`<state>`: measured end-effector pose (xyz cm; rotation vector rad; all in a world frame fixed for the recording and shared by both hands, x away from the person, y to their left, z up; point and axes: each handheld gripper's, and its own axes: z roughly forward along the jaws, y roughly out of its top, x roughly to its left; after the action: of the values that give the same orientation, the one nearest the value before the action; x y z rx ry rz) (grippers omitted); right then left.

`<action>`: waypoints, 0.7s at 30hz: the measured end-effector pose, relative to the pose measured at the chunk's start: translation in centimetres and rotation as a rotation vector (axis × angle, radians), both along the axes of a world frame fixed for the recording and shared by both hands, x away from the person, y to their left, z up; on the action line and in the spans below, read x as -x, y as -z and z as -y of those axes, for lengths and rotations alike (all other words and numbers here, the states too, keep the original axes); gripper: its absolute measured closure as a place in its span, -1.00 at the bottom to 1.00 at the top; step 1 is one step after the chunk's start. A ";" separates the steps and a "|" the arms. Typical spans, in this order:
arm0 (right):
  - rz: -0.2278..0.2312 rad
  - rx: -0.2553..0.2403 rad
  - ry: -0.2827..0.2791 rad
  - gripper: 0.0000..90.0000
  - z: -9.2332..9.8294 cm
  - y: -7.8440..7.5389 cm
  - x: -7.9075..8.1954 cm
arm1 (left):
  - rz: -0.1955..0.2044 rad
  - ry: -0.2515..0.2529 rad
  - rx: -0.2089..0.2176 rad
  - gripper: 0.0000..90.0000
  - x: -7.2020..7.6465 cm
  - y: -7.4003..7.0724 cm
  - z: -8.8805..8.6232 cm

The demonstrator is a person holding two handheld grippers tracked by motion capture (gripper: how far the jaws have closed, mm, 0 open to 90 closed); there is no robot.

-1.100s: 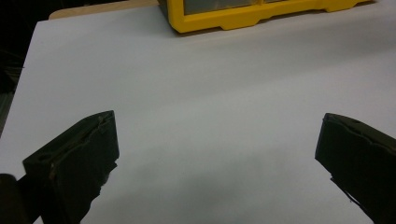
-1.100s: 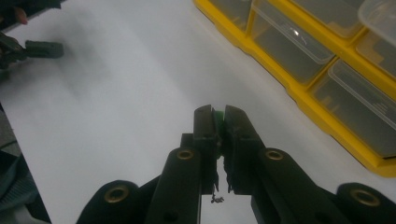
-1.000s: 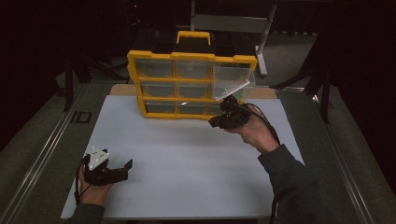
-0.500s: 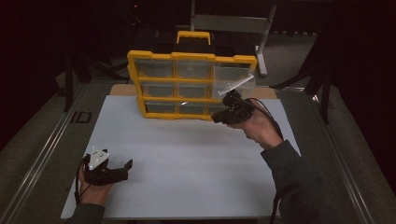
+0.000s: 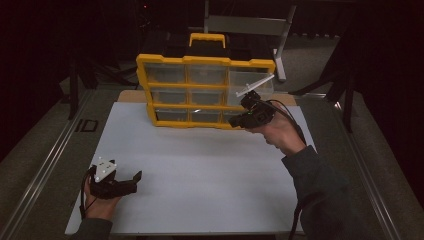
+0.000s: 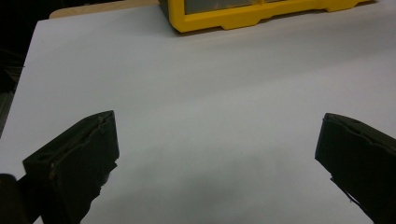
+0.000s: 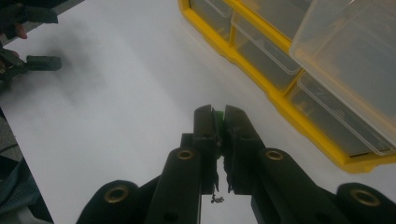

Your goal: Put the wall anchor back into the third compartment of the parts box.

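Observation:
A yellow organizer (image 5: pixel 205 62) with clear drawers stands upright at the back of the white tabletop (image 5: pixel 200 165). Its top right drawer (image 5: pixel 252 82) is pulled out and tilts forward, and it shows large in the right gripper view (image 7: pixel 345 56). My right gripper (image 5: pixel 236 120) hovers just below and in front of that drawer, its jaws pointing left along the organizer's front. It is shut on a small green piece (image 7: pixel 218 114), of which little more than the tip shows. My left gripper (image 5: pixel 131 181) rests at the front left of the table, open with nothing between its jaws (image 6: pixel 217 154).
The organizer's yellow base (image 6: pixel 243 18) lies ahead of the left gripper. A black handle area with a yellow grip (image 5: pixel 206 39) sits on top of the organizer. Metal rails (image 5: pixel 45 165) border the table on the left, and a metal stand (image 5: pixel 280 45) rises behind.
My right gripper has shifted slightly up and to the right, closer to the pulled-out drawer, still shut on the green piece. The left gripper has kept still.

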<state>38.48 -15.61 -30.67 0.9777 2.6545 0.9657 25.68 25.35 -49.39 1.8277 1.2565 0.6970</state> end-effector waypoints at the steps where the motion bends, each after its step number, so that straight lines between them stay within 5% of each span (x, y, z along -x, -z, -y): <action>1: 0.005 0.001 -0.002 0.87 0.0 0.0 0.0 | 0.001 0.001 -0.001 -1.00 0.0 0.0 0.0; 21: 0.006 -0.006 0.005 0.87 0.6 -1.8 -0.5 | 0.000 0.000 0.001 -1.00 0.0 0.0 0.0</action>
<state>38.99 -16.20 -28.88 0.9799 2.6444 0.9754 25.67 25.37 -49.37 1.8266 1.2565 0.6967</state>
